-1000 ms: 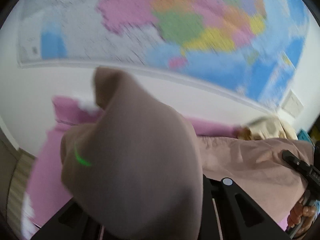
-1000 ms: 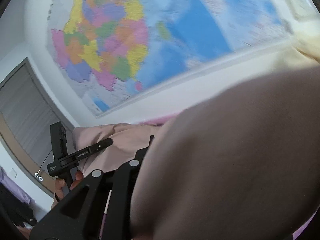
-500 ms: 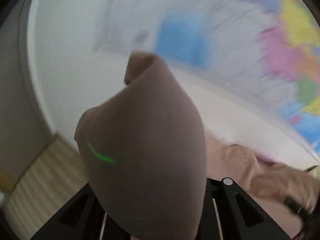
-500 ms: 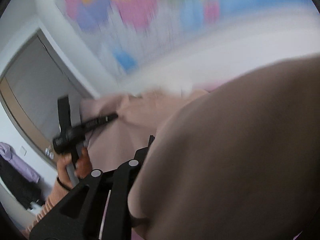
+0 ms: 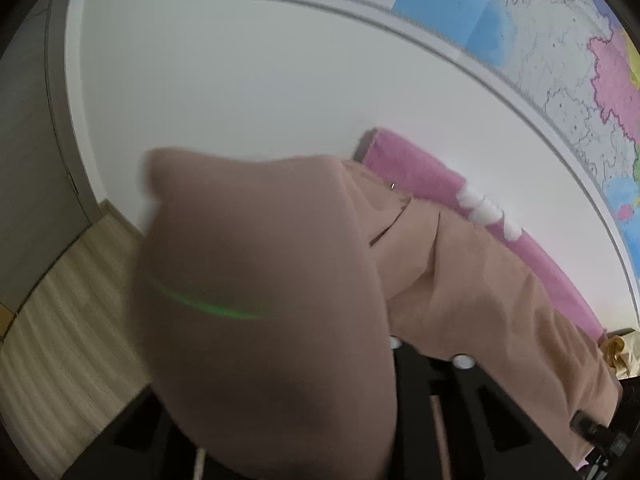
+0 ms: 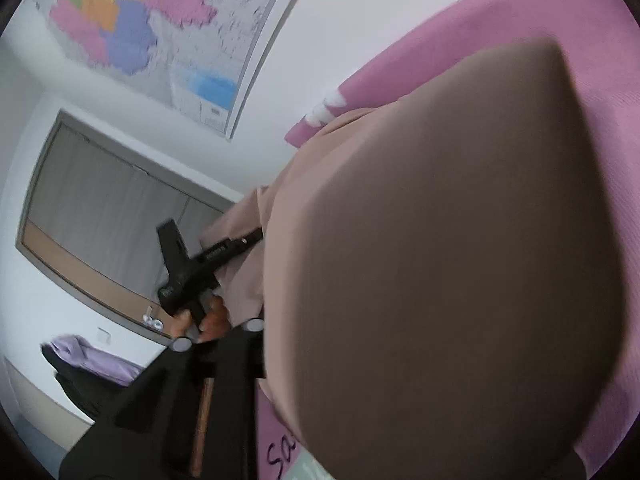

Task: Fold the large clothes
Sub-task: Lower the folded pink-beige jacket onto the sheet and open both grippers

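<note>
A large beige garment (image 5: pixel 480 280) lies stretched across a pink padded surface (image 5: pixel 424 172). One bunched end (image 5: pixel 260 300) drapes over my left gripper's black fingers (image 5: pixel 464 388) and hides their tips. In the right wrist view my left gripper (image 6: pixel 254 237), held by a hand (image 6: pixel 212 320), is shut on the cloth's edge. The other end (image 6: pixel 440 260) bulges over my right gripper's fingers (image 6: pixel 236 364). Its jaws are opening with cloth still between them, and the tips are hidden. My right gripper (image 5: pixel 592 430) shows at the lower right of the left wrist view.
A large coloured map (image 6: pixel 160 32) hangs on the white wall behind the pink surface (image 6: pixel 500 28). A grey door (image 6: pixel 108 208) and pale wooden floor (image 5: pixel 68 320) lie to the left. A purple and black garment (image 6: pixel 92 364) sits by the wall. A yellowish cloth (image 5: pixel 616 352) lies at the far end.
Both grippers have come down with the garment's ends. The views have swung from the map towards the pink surface, and more of the garment now lies on it.
</note>
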`<state>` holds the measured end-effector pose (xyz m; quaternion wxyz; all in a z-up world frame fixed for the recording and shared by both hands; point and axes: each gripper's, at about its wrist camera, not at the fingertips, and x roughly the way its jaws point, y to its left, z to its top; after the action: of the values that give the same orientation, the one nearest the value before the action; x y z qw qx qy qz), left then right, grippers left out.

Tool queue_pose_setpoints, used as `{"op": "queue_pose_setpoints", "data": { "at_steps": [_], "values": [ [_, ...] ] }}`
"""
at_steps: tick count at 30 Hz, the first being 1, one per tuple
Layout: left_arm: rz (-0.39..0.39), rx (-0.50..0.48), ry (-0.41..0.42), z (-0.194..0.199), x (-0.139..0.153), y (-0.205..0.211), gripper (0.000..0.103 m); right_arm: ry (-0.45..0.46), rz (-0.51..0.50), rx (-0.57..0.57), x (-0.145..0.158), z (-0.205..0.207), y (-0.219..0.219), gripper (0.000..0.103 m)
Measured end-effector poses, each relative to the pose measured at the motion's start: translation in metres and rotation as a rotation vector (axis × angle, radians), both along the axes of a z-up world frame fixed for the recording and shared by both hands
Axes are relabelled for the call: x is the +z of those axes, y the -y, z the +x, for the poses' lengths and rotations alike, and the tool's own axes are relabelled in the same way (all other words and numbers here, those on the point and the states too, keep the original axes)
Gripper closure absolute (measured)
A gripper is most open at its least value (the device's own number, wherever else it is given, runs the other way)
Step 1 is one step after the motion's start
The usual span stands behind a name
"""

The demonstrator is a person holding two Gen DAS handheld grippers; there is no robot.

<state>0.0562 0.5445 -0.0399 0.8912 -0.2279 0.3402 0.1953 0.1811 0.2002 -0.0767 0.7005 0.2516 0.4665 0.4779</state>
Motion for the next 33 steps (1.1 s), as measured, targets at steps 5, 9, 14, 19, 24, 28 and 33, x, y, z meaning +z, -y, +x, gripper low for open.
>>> {"op": "queue_pose_setpoints", "data": {
  "at_steps": [5, 9, 14, 19, 24, 28, 33],
  "values": [
    [0.013, 0.046, 0.076, 0.002, 0.03, -0.025, 0.09, 0.183, 0.05, 0.007, 0.05, 0.002, -0.024, 0.086],
    [0.051, 0.043, 0.012, 0.004, 0.018, -0.022, 0.089, 0.163, -0.018, 0.067, 0.039, -0.002, -0.029, 0.084],
    [0.021, 0.043, -0.046, -0.003, -0.01, -0.023, 0.073, 0.061, -0.095, 0.114, 0.004, -0.013, 0.002, 0.055],
    [0.119, 0.053, -0.104, -0.016, -0.001, -0.014, 0.062, -0.026, -0.01, 0.034, 0.008, -0.003, 0.06, 0.027],
    [0.235, 0.097, -0.083, -0.047, 0.021, 0.012, 0.06, -0.14, 0.066, 0.0, -0.002, 0.025, 0.076, 0.032],
    [0.33, 0.11, -0.051, -0.068, 0.039, 0.035, 0.054, -0.077, -0.006, 0.029, 0.015, 0.037, 0.058, 0.092],
    [0.346, 0.065, 0.023, -0.074, 0.053, 0.058, 0.052, 0.163, -0.021, -0.06, 0.057, 0.025, 0.08, 0.099]
  ]
}}
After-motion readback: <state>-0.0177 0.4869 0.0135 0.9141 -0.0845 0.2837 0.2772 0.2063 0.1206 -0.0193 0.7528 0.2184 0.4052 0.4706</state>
